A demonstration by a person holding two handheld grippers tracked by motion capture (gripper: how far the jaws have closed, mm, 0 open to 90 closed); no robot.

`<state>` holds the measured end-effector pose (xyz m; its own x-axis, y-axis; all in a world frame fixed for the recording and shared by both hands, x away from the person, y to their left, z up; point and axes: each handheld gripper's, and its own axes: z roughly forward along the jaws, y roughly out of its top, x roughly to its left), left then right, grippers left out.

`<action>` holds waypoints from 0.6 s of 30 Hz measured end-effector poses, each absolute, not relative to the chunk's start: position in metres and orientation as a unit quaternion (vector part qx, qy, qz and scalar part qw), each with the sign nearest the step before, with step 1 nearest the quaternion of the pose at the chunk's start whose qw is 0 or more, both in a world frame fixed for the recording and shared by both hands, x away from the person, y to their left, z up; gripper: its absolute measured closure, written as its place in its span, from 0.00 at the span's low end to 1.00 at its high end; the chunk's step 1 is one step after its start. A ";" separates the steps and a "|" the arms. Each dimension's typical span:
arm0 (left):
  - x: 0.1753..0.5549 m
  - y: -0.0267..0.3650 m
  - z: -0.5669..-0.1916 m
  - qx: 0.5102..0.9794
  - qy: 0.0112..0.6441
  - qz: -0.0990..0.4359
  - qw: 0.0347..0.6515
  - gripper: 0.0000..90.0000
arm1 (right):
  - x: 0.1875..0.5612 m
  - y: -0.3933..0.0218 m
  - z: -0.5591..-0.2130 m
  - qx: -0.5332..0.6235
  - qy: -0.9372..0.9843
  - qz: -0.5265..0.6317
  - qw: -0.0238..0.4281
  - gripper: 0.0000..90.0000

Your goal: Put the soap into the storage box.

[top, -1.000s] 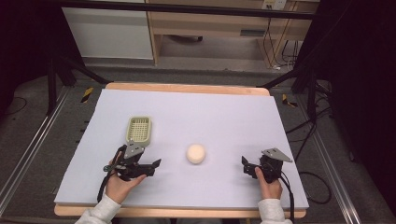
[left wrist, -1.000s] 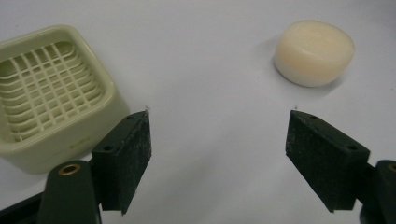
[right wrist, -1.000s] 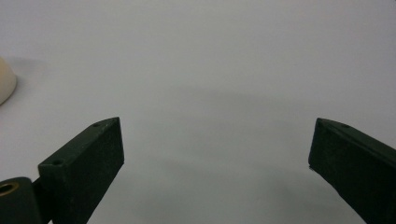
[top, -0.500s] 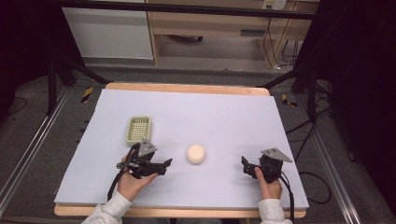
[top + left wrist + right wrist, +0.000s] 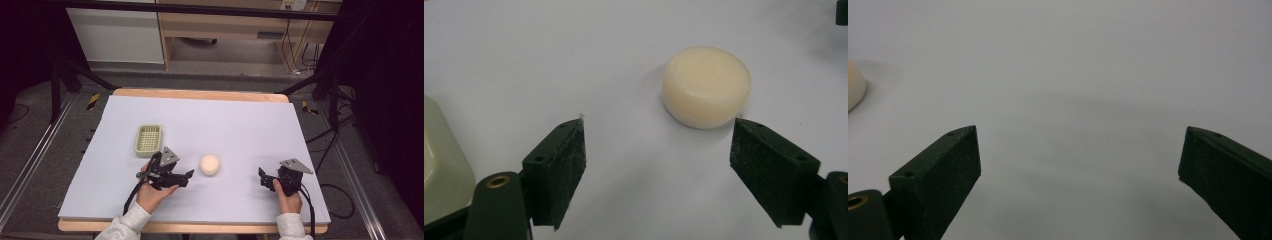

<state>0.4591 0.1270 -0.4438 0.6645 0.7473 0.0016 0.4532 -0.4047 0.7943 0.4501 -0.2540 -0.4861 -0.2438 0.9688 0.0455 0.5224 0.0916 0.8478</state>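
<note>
A round, cream-coloured puck [image 5: 210, 164] is lying flat on the pale sheet that is covering the worktop [image 5: 240, 125], and it is being taken here as the landmark. The left tongs [image 5: 189, 174] are being held just to the left of the puck, pointing toward it, with the jaws spread wide and nothing gripped between them. In the left gripper view the left tongs [image 5: 658, 150] are being seen from behind: the puck [image 5: 706, 86] is sitting just beyond the jaw tips, nearer the right-hand jaw than the other, and no contact is being made with either pad.

A small pale-green basket [image 5: 148, 139] is resting on the sheet to the left of the puck and a little farther from the person, close beside the left hand [image 5: 152, 192]; its corner [image 5: 441, 165] is being glimpsed at the edge of the left gripper view.

The right tongs [image 5: 262, 177] are being held well to the right of the puck, also aimed toward it, jaws wide apart and empty. In the right gripper view bare sheet is lying between the jaws of the right tongs [image 5: 1079, 155], and the puck's edge [image 5: 855, 89] is being seen far off at the frame's left side.
</note>
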 end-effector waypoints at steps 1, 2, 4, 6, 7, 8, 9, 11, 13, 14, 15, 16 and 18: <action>0.459 0.125 -0.444 0.818 0.368 0.181 0.404 0.25 | 0.450 -0.254 -0.486 0.546 0.683 0.395 0.283 0.04; 0.459 0.124 -0.443 0.819 0.366 0.180 0.404 0.25 | 0.450 -0.254 -0.486 0.546 0.683 0.394 0.283 0.04; 0.460 0.120 -0.443 0.819 0.365 0.179 0.405 0.24 | 0.450 -0.254 -0.486 0.546 0.683 0.395 0.282 0.04; 0.461 0.117 -0.443 0.819 0.364 0.178 0.406 0.24 | 0.450 -0.254 -0.486 0.546 0.683 0.394 0.283 0.04; 0.461 0.116 -0.442 0.818 0.365 0.178 0.407 0.24 | 0.450 -0.254 -0.486 0.546 0.683 0.394 0.283 0.04; 0.462 0.114 -0.442 0.817 0.365 0.178 0.409 0.24 | 0.450 -0.254 -0.486 0.547 0.683 0.394 0.283 0.04; 0.463 0.113 -0.441 0.818 0.365 0.177 0.409 0.24 | 0.450 -0.254 -0.486 0.547 0.682 0.395 0.281 0.04; 0.464 0.111 -0.440 0.816 0.366 0.176 0.412 0.24 | 0.450 -0.254 -0.486 0.547 0.683 0.395 0.281 0.04; 0.466 0.108 -0.439 0.816 0.364 0.176 0.413 0.24 | 0.450 -0.254 -0.486 0.547 0.682 0.395 0.282 0.04; 0.466 0.107 -0.439 0.815 0.363 0.176 0.416 0.24 | 0.450 -0.255 -0.486 0.547 0.683 0.395 0.281 0.04; 0.467 0.105 -0.439 0.815 0.363 0.175 0.416 0.24 | 0.451 -0.255 -0.486 0.546 0.683 0.395 0.281 0.04; 0.467 0.103 -0.439 0.815 0.363 0.175 0.415 0.24 | 0.450 -0.255 -0.486 0.547 0.683 0.395 0.281 0.04; 0.468 0.100 -0.440 0.817 0.363 0.174 0.413 0.24 | 0.451 -0.255 -0.486 0.547 0.682 0.395 0.281 0.04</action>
<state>0.4682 0.1002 -0.4399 0.6761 0.7367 -0.0153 0.4493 -0.3957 0.8010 0.4506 -0.2545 -0.4864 -0.2434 0.9687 0.0497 0.5248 0.0885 0.8466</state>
